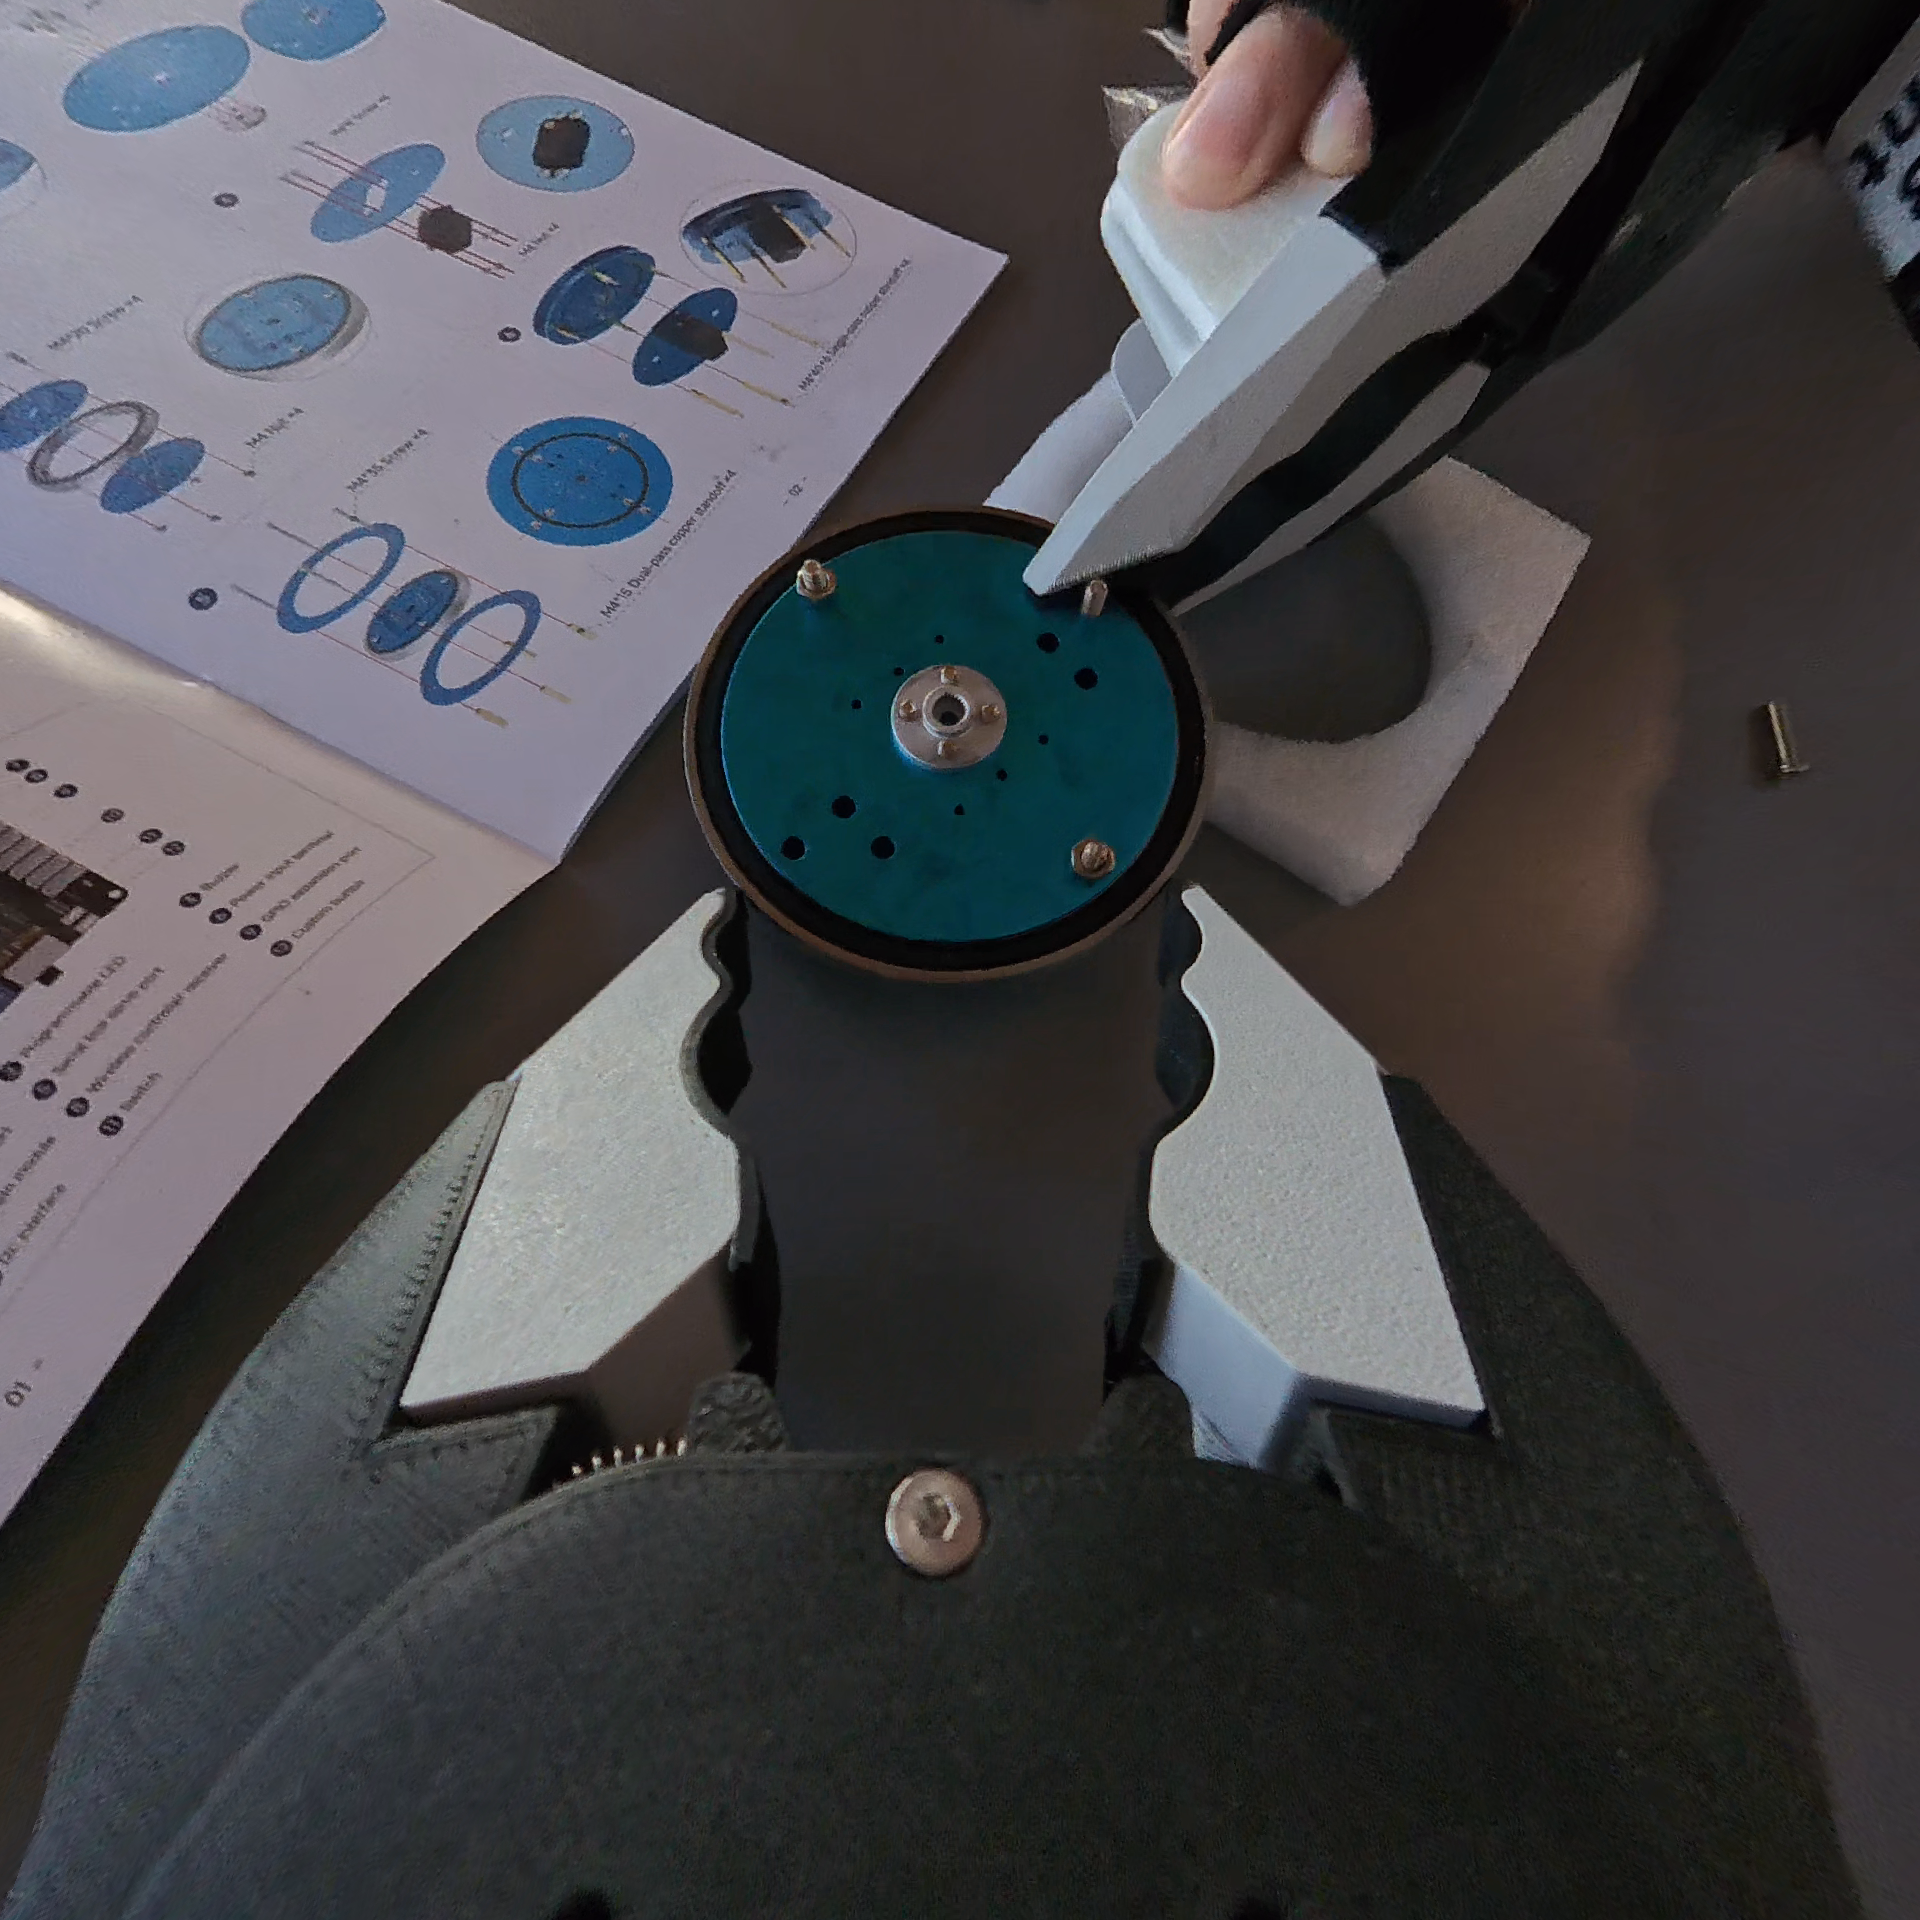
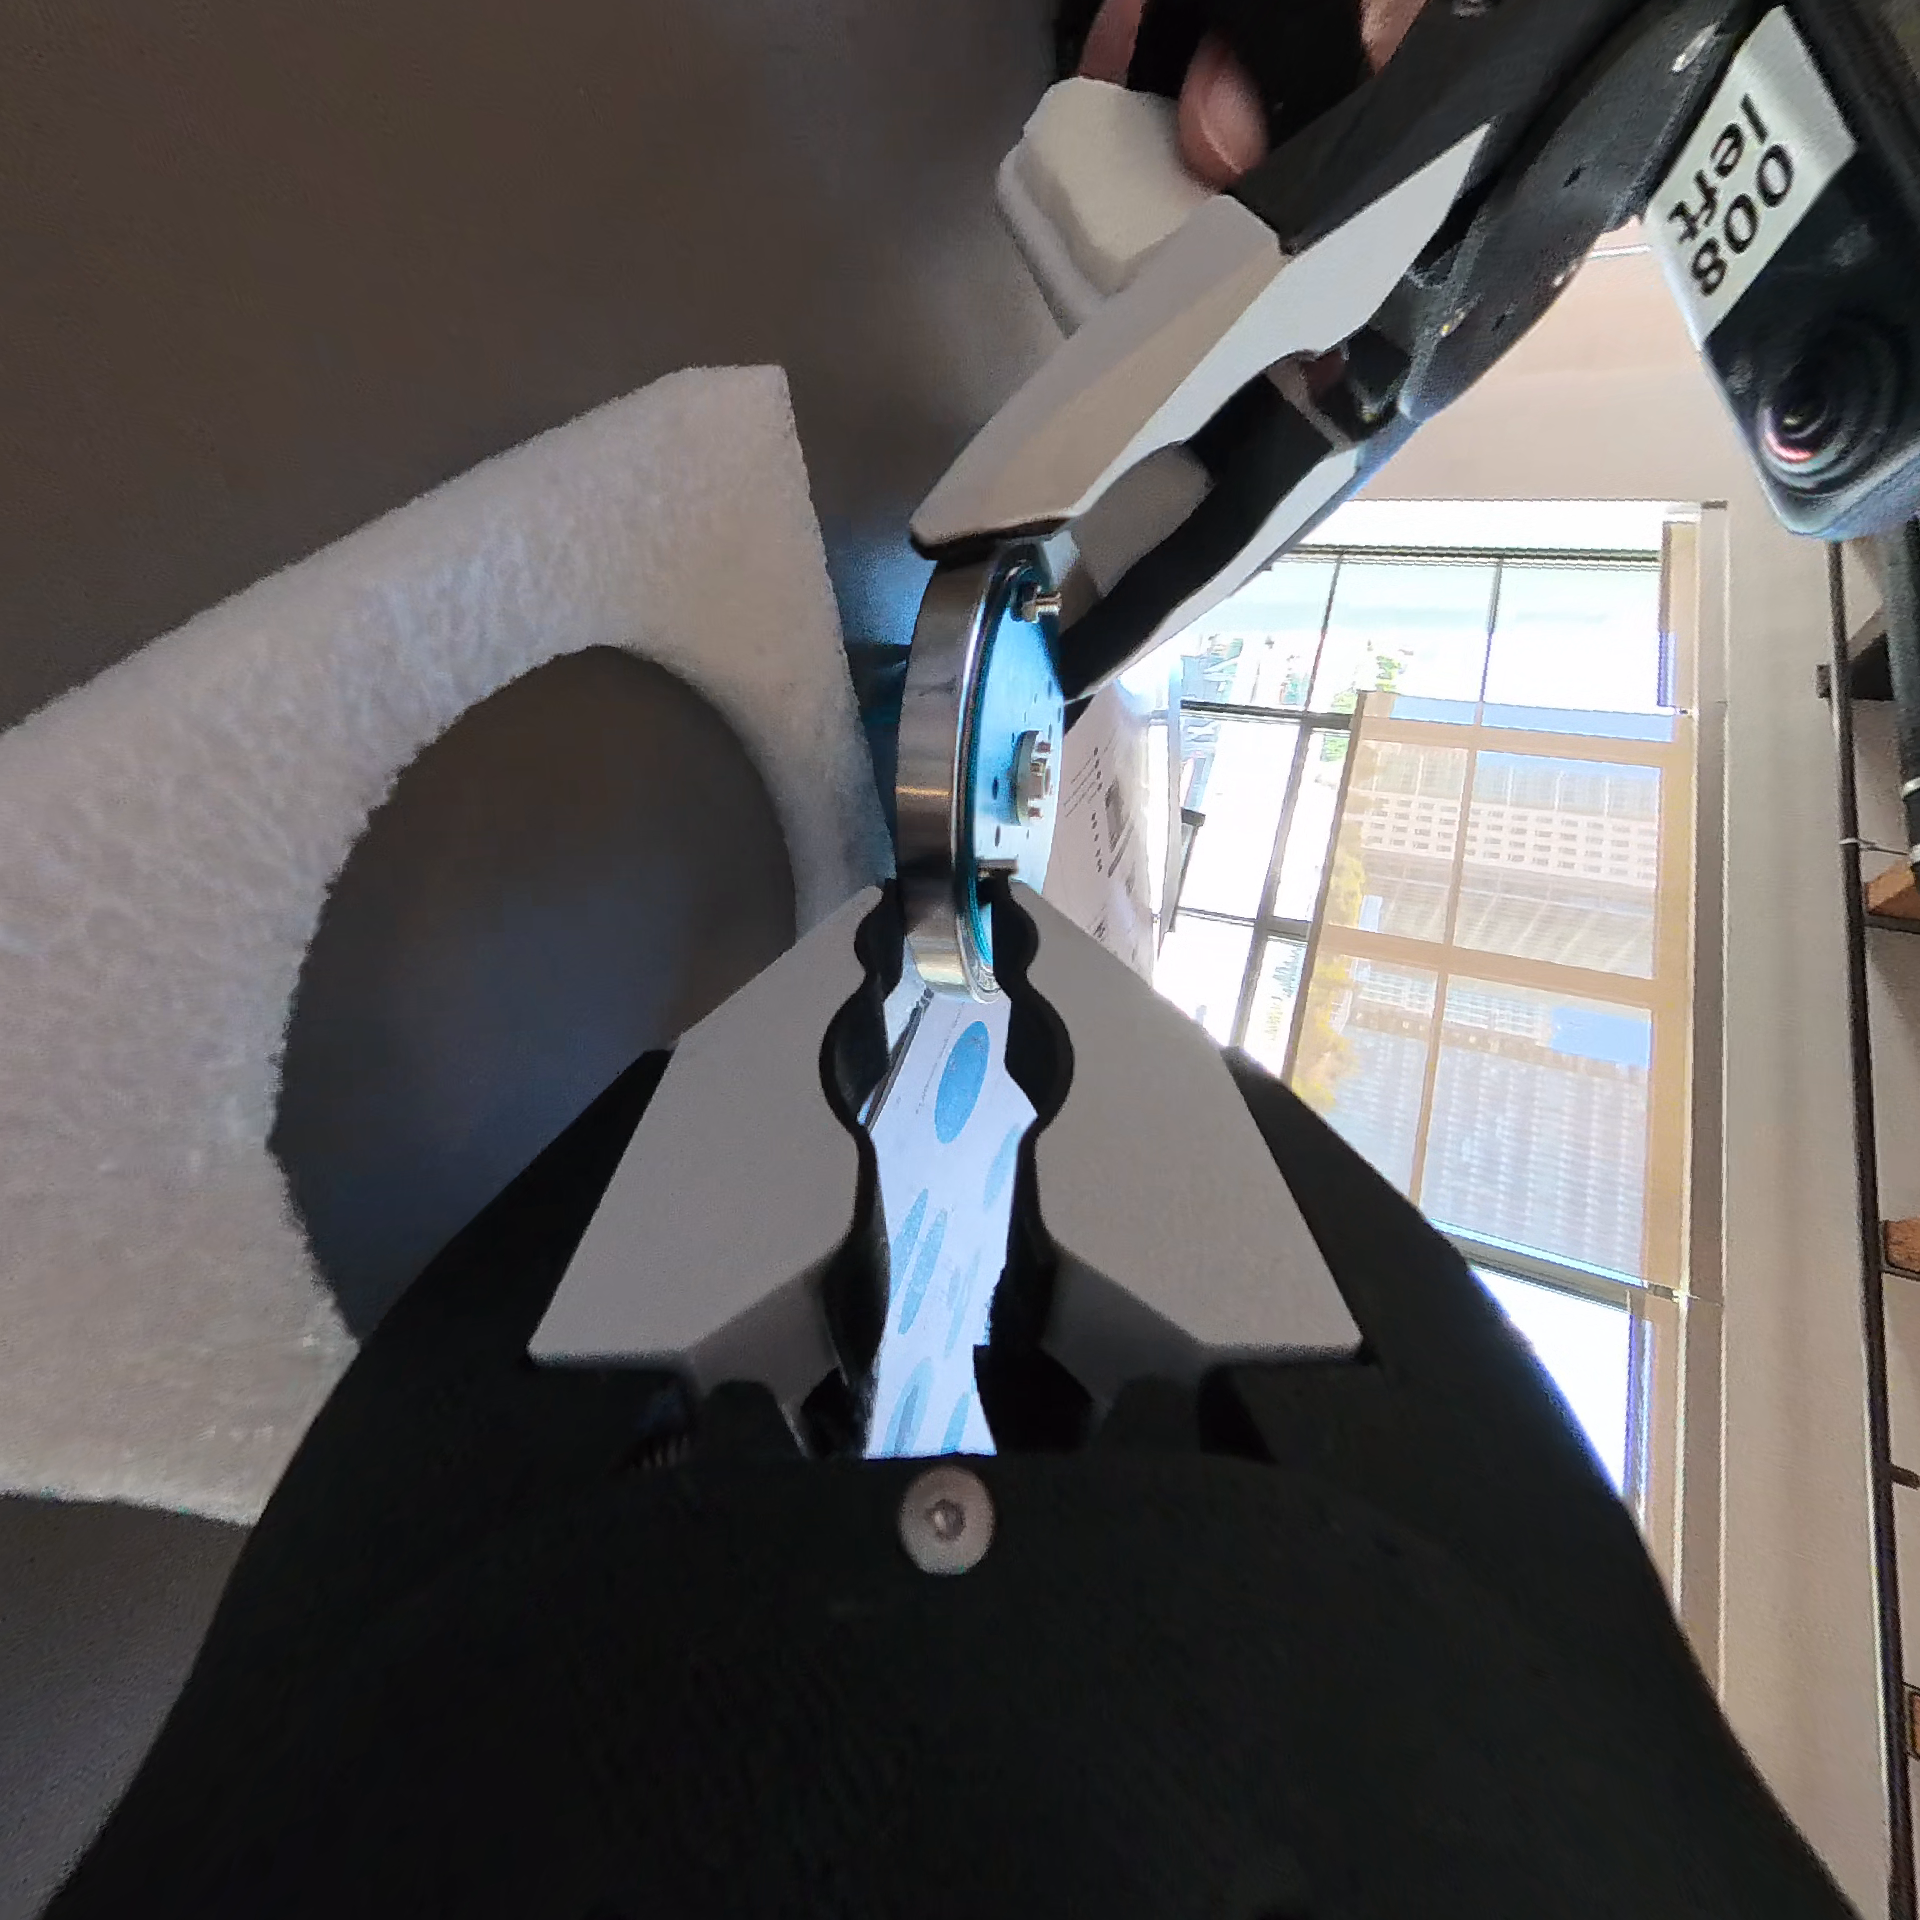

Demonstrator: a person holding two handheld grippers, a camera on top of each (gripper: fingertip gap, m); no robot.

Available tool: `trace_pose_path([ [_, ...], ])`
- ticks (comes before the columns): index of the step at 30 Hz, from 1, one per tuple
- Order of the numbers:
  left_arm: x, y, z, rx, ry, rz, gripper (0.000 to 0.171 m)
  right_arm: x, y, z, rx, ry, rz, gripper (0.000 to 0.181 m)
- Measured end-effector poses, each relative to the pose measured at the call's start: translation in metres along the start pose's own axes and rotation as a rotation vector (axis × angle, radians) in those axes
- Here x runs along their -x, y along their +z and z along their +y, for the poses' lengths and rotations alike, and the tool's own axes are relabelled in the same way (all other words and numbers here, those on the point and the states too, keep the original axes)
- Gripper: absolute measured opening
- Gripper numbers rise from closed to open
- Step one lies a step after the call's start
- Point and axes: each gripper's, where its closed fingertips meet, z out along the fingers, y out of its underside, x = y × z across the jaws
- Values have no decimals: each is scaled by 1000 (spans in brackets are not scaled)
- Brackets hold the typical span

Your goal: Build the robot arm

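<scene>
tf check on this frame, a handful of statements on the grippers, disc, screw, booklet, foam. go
1. The right gripper pinches the edge of the blue disc. True.
2. The left gripper has its fingers pressed together. False: they are spread wide, with the tips at the disc's rim.
3. A loose screw lies on the table, apart from the disc. True.
4. The instruction booklet lies shut. False: it is open, with pages of diagrams showing.
5. The disc sits inside the round cutout of the white foam block. False: the cutout is empty, and the disc is beside it.
</scene>
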Motion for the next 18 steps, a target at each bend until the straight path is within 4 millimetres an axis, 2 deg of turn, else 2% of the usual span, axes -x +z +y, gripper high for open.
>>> trace_pose_path([
  [14,2,3,1,18,-16,-10,72,6,-7,6,99,-71,-207,18],
  [18,2,4,1,24,-9,-19,72,6,-11,8,129,-72,-288,27],
])
